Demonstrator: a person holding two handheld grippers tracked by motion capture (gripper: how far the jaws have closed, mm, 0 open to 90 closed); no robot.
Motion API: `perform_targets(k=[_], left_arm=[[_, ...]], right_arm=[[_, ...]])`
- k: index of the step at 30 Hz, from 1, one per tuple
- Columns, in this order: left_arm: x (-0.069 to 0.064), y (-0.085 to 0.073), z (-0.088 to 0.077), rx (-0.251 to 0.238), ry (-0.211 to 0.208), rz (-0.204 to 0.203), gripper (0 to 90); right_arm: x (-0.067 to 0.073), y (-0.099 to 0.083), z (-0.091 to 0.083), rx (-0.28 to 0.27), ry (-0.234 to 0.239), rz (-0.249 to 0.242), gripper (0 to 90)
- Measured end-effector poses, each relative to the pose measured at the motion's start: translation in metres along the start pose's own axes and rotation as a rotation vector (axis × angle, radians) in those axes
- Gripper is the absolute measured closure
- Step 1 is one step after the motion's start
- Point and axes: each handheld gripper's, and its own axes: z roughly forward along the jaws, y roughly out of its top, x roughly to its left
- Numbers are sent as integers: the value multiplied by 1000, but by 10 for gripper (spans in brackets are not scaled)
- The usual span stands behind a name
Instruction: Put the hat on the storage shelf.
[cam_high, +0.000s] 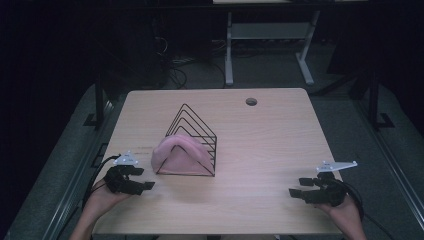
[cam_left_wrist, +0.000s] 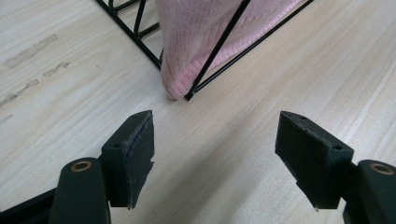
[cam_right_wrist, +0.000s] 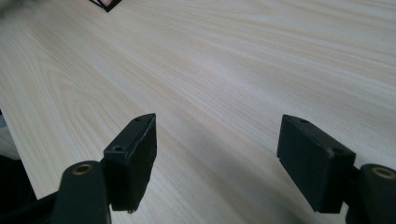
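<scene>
A black wire rack (cam_high: 192, 125) of triangular dividers stands left of the middle of the wooden table (cam_high: 270, 145). A pink knit cloth (cam_high: 177, 152) lies draped inside its near end. My left gripper (cam_high: 144, 178) hovers low at the table's near left, open, pointing right toward the rack. In the left gripper view its jaws (cam_left_wrist: 215, 123) stand wide apart with bare wood between them; the pink cloth (cam_left_wrist: 201, 42) and the rack's corner (cam_left_wrist: 189, 97) lie just ahead. My right gripper (cam_high: 299, 186) is at the near right, open (cam_right_wrist: 217, 123) above bare tabletop.
A round cable hole (cam_high: 251, 101) sits near the table's far edge. Beyond the table stand the white legs of another desk (cam_high: 229, 55) and cables on a dark floor. The rack's corner (cam_right_wrist: 106, 5) lies far ahead in the right gripper view.
</scene>
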Motion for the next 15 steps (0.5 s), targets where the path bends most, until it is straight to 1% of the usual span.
perform_targets(k=[3, 5, 7, 9, 11, 13, 15], left_arm=[[-1, -2, -1, -12, 5, -7, 283], [-2, -4, -1, -16, 12, -5, 283], [-3, -5, -1, -30, 11, -10, 283], [-4, -5, 0, -39, 15, -14, 283], [-5, -5, 1, -43, 16, -9, 283], [-7, -5, 1, -49, 15, -14, 283], [-9, -5, 2, -45, 19, -5, 283]], right_arm=[[1, -3, -3, -10, -7, -4, 277], [4, -5, -4, -14, -12, -6, 275], [6, -7, -4, -16, -11, -12, 272], [8, -10, -4, -19, -19, -19, 271], [10, -12, -4, -20, -24, -24, 271], [12, -14, -5, -27, -28, -23, 268], [14, -16, -5, -33, -34, -32, 263]])
